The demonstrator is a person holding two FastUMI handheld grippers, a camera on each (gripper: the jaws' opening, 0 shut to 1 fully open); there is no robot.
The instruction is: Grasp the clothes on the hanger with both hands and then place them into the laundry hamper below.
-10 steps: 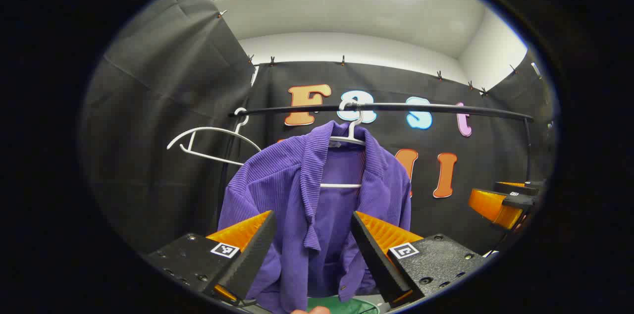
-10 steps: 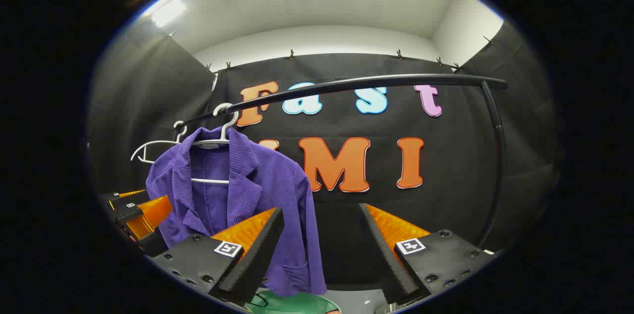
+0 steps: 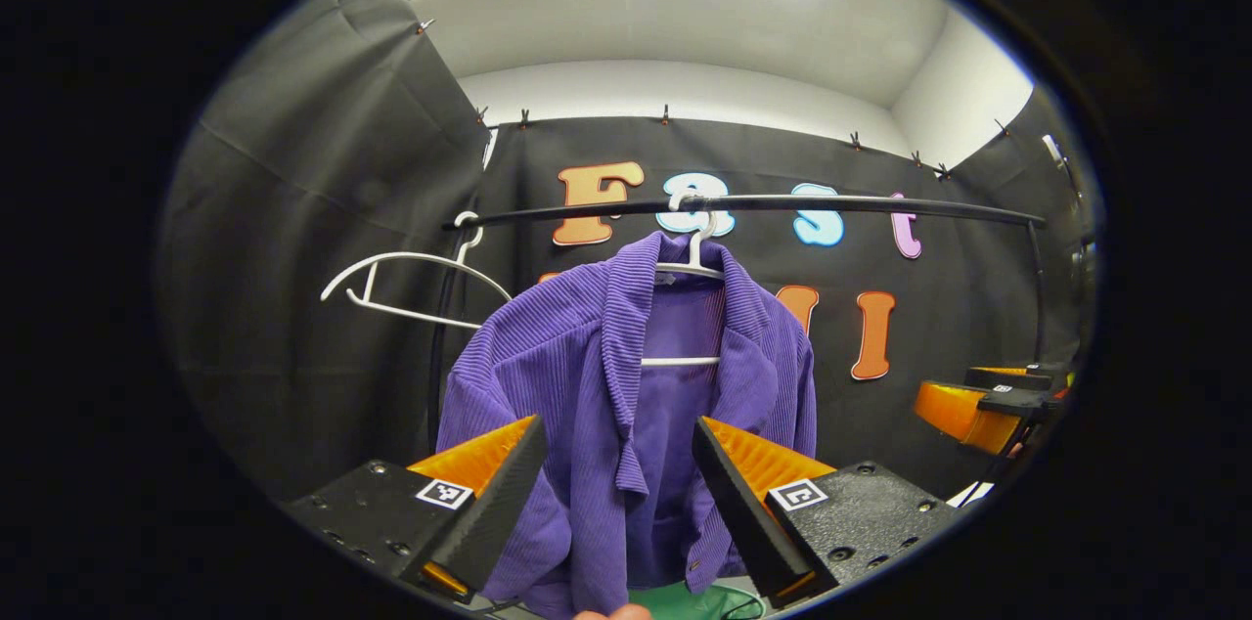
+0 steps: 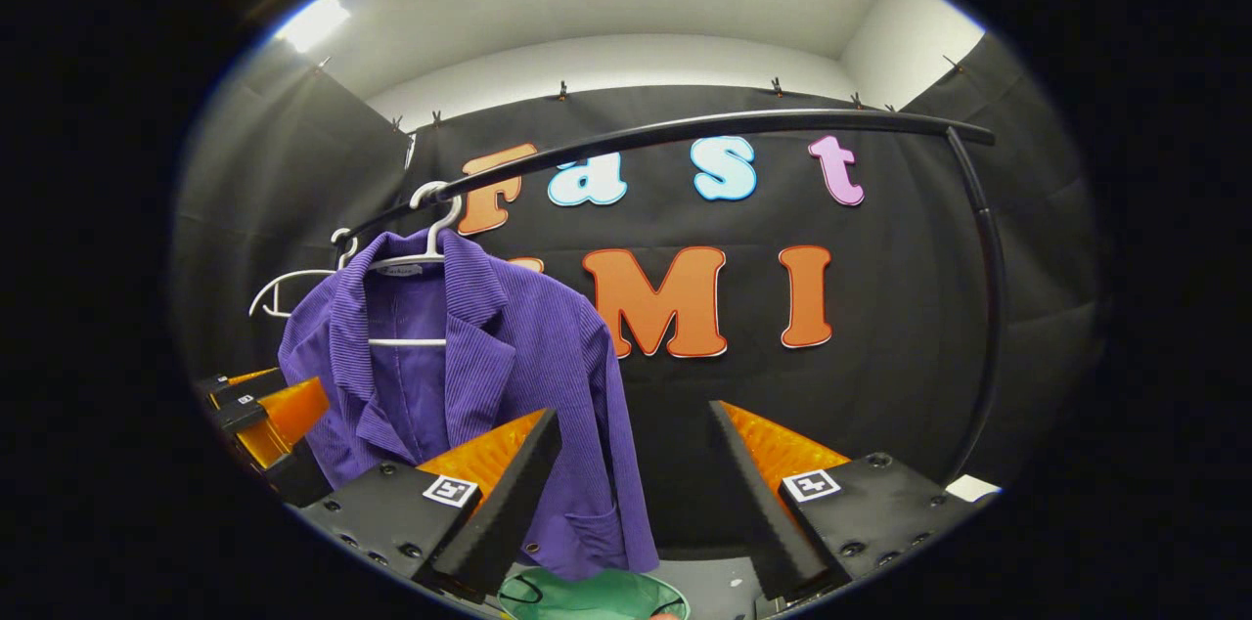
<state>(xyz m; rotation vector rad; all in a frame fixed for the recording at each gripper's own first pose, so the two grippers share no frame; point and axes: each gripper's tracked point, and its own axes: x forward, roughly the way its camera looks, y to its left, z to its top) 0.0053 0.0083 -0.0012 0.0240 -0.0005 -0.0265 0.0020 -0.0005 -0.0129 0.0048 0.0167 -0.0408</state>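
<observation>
**Both grippers open in front of the hanging jacket**

In the left gripper view, I see my left gripper (image 3: pixel 616 493) with its fingers spread wide, holding nothing. The purple jacket (image 3: pixel 587 376) hangs on a white hanger (image 3: pixel 693 260) from the black rail (image 3: pixel 841 205), straight ahead between the fingers and beyond them. An empty hanger (image 3: pixel 406 273) hangs up to the left.

In the right gripper view, my right gripper (image 4: pixel 636 493) is also wide and empty. The jacket sits ahead, behind the left finger. The green hamper (image 4: pixel 587 596) lies below, between the fingers.
</observation>
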